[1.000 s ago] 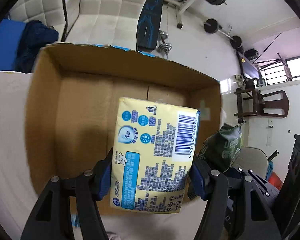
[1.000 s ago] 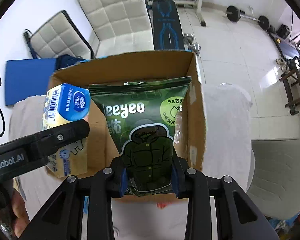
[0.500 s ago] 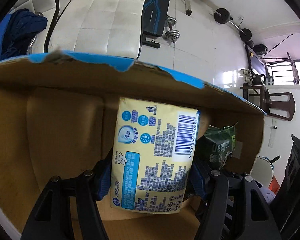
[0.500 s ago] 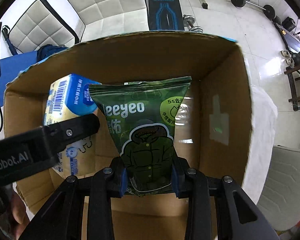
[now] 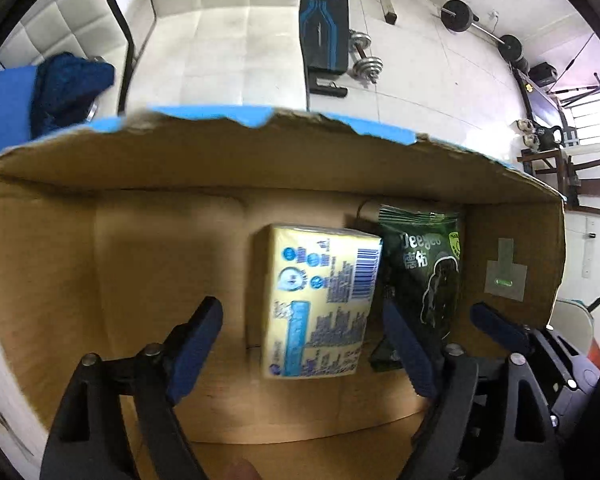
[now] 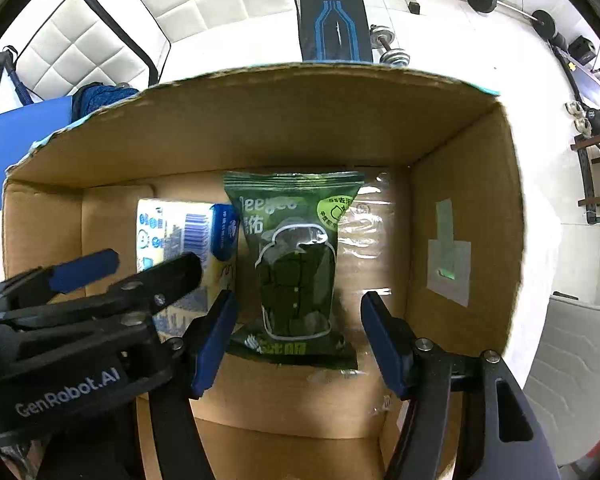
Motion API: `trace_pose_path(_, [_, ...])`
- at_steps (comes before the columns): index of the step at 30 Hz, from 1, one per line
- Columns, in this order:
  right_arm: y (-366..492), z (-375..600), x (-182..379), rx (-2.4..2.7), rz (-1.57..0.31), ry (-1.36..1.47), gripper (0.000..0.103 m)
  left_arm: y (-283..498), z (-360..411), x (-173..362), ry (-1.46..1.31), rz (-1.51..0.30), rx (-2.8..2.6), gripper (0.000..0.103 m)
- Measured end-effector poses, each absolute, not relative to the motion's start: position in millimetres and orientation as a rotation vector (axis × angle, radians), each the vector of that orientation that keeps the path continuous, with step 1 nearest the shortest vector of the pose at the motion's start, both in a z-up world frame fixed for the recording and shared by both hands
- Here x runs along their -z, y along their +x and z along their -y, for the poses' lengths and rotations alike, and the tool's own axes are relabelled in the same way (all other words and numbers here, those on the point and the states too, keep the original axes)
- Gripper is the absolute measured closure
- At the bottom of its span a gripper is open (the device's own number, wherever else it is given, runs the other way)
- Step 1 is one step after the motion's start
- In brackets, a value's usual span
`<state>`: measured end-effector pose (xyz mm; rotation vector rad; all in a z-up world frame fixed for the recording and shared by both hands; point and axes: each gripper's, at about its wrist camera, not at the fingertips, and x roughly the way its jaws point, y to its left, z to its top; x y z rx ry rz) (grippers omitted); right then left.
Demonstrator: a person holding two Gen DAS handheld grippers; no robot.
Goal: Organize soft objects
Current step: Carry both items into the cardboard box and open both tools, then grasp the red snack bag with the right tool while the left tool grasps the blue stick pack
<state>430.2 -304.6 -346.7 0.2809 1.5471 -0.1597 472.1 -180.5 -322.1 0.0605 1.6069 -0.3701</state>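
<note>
A yellow tissue pack (image 5: 320, 304) lies on the floor of the open cardboard box (image 5: 260, 168). A green pouch (image 5: 424, 268) lies right beside it. My left gripper (image 5: 300, 344) is open above the tissue pack, not touching it. In the right wrist view the green pouch (image 6: 296, 264) lies on the box floor with the tissue pack (image 6: 172, 236) to its left. My right gripper (image 6: 296, 332) is open around the pouch's near end, apart from it. The left gripper's body (image 6: 80, 320) crosses the lower left of that view.
The box walls (image 6: 464, 220) rise on all sides. Behind the box stand white padded chairs (image 5: 228, 48), a blue weight bench (image 5: 324, 20), dumbbells (image 5: 364, 60) and a blue cloth (image 5: 68, 84). A wooden chair (image 5: 580, 184) stands at the right.
Both grippers opened and let go. The tissue pack and the green pouch now lie side by side on the box floor, and both grippers have drawn back a little.
</note>
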Motion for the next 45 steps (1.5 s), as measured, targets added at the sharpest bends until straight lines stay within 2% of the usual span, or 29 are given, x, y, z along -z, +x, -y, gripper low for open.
trace_pose_path(1, [427,302,343,0.163,-1.542,0.272,0.035,469,179,317,0.062,-1.596,0.370,0.012])
trace_pose_path(3, [420,300,339,0.159,-1.538,0.267,0.022,463,174,304,0.070,-1.562,0.356,0.009])
trace_pose_path(6, [402,293,326,0.147,-1.529,0.268,0.009,447,162,284,0.104,-1.491,0.333,0.001])
trace_pose_path(7, [395,290,323,0.147,-1.526,0.269,0.007,444,157,280,0.114,-1.466,0.330,0.001])
trace_pose_path(8, [391,286,319,0.142,-1.521,0.275,0.000,436,154,274,0.122,-1.438,0.328,0.001])
trace_pose_path(28, [260,260,209,0.210,-1.287,0.181,0.000,324,92,177,0.111,-1.154,0.276,0.001])
trace_pose_path(41, [188,248,136,0.188,-1.182,0.221,0.000,267,79,135,0.086,-1.090,0.303,0.001])
trace_pose_path(45, [167,267,144,0.222,-1.209,0.319,0.000,254,66,140,0.098,-1.096,0.261,0.001])
